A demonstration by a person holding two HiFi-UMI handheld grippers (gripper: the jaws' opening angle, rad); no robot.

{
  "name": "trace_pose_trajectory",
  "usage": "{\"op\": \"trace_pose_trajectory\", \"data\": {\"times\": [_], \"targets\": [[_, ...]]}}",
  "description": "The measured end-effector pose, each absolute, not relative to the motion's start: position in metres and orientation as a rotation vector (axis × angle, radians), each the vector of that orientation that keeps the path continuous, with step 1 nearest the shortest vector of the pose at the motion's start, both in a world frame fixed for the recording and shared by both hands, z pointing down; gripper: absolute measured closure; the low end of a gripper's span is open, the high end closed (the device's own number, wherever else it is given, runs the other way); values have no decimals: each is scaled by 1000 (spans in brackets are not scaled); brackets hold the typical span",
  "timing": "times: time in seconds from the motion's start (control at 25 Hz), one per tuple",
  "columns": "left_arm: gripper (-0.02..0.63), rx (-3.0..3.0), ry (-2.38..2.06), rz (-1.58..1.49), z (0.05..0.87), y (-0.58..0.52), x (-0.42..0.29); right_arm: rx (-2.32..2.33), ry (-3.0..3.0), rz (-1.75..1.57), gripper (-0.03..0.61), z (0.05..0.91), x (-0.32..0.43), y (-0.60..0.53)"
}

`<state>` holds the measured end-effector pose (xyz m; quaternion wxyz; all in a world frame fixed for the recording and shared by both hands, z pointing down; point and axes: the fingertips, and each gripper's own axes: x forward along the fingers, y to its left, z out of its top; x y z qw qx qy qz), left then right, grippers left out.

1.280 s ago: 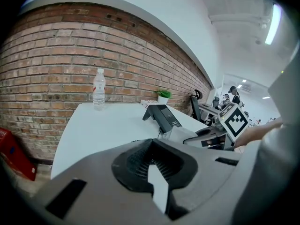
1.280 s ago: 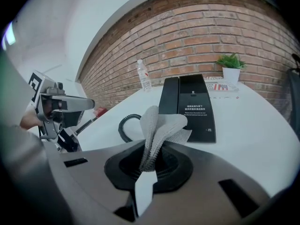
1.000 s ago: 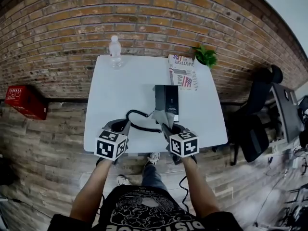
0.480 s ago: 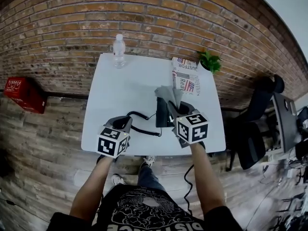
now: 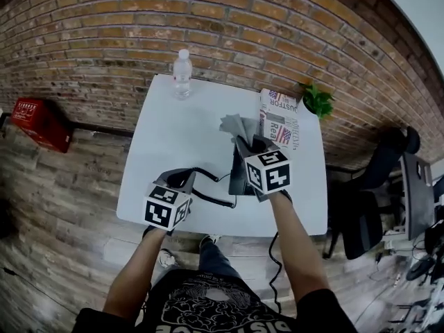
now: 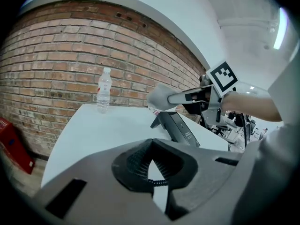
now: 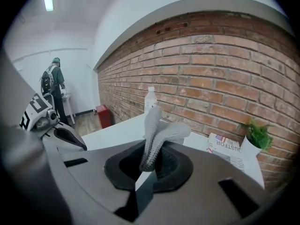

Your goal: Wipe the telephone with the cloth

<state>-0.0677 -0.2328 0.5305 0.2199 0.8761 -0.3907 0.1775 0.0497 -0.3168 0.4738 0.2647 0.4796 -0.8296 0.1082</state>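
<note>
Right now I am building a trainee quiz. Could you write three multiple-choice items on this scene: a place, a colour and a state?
1. Where does the water bottle stand?
A at the table's far edge, by the brick wall
B on a shelf
C in a sink

2. What colour is the cloth?
A red
B grey
C green

3. The right tool is:
A open and empty
B shut on a cup
C shut on the cloth

Key:
1 A, the head view shows it at the wall-side edge.
2 B, it is plain grey in both views.
3 C, its jaws pinch the cloth.
</note>
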Motion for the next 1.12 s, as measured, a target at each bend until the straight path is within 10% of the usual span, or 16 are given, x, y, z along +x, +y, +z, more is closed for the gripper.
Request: {"op": "trace_pose_trajectory", "data": {"times": [1.12], "targets": [[607, 2361, -1126, 516, 545, -229, -95, 1156, -2146, 443, 568, 550, 39, -307]]}}
